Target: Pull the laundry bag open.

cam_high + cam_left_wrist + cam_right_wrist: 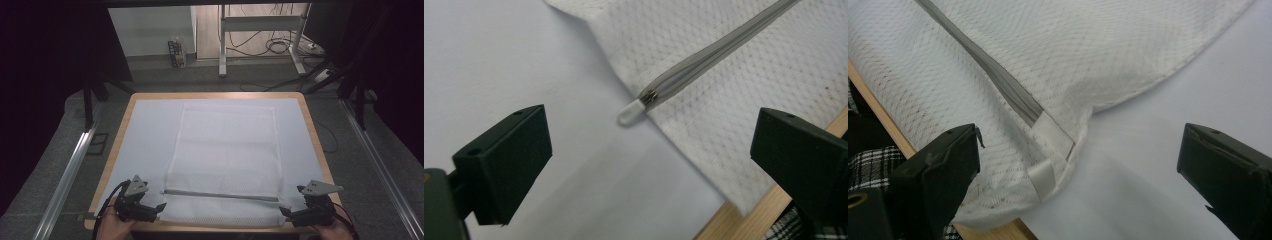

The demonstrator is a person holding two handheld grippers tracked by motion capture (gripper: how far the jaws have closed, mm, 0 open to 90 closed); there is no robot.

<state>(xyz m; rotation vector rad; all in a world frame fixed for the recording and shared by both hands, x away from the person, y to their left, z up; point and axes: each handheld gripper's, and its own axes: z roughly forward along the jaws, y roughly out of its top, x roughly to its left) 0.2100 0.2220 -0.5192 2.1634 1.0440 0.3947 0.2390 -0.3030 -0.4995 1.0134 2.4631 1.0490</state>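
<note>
Mesh bag (227, 150): one, one zipper (220, 195); two tools (159, 206) (286, 212), jaws apart.

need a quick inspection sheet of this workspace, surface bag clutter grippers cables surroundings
surface: wooden table under a pale blue sheet, flat.
job's things: white mesh laundry bag lies flat mid-table; grey zipper runs across its near end, zipper pull at the left end, a white fabric tab at the right corner.
clutter: nothing seen on the sheet.
grippers: left gripper at the bag's near left corner, right gripper at its near right corner; both open, fingers off the mesh.
cables: a black cable trails from the left gripper; floor cables beyond the table.
surroundings: metal frame legs, floor rails, dark curtains.
</note>
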